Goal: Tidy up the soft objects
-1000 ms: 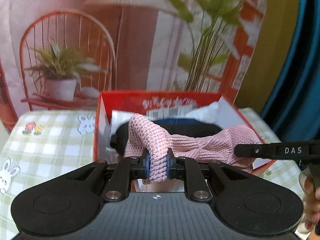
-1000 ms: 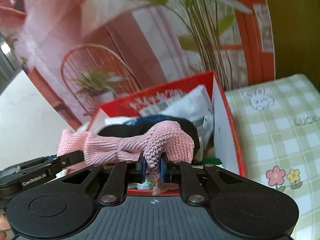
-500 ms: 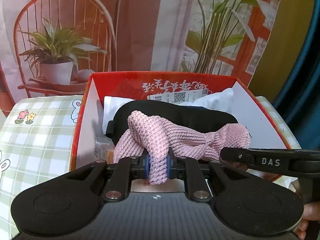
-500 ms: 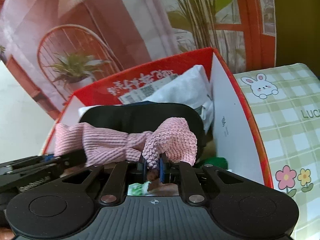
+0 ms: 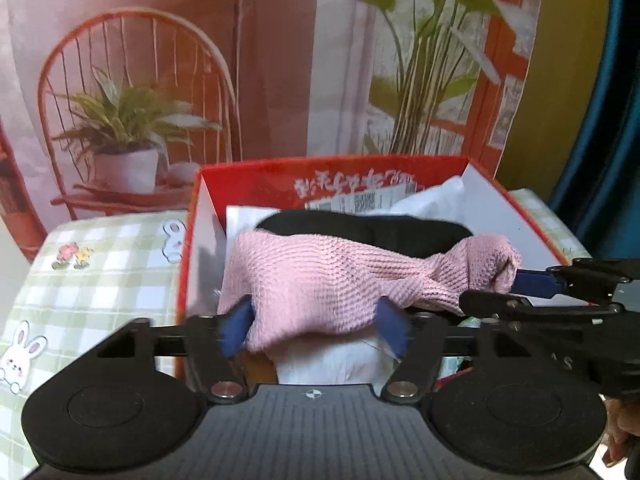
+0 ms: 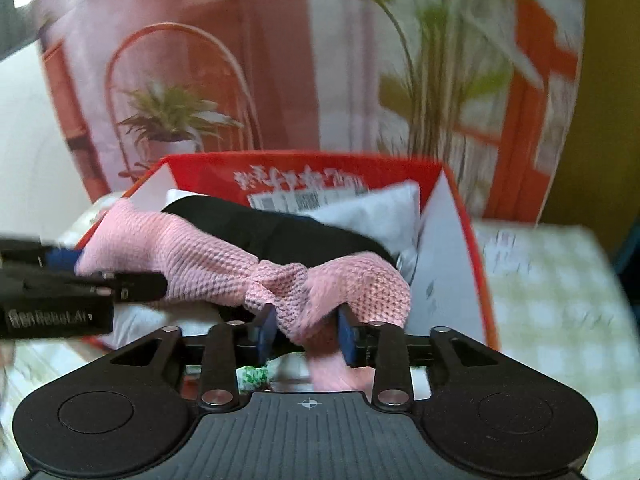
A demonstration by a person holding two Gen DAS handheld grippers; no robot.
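Both grippers' jaws have just been opening: left gripper [image 5: 314, 326] and right gripper [image 6: 306, 334] stand slack around the pink knit headband [image 5: 340, 276] draped over the red box [image 5: 384, 172] ahead (2 ends). Back straight out, snag-free.

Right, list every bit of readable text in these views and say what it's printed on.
"GenRobot.AI": blurred, on the left hand-held gripper as the right wrist view shows it.
"S": cut off, on the right hand-held gripper in the left wrist view.
White characters on the red box: upside down, unreadable.
Barcode label in the box: too small.
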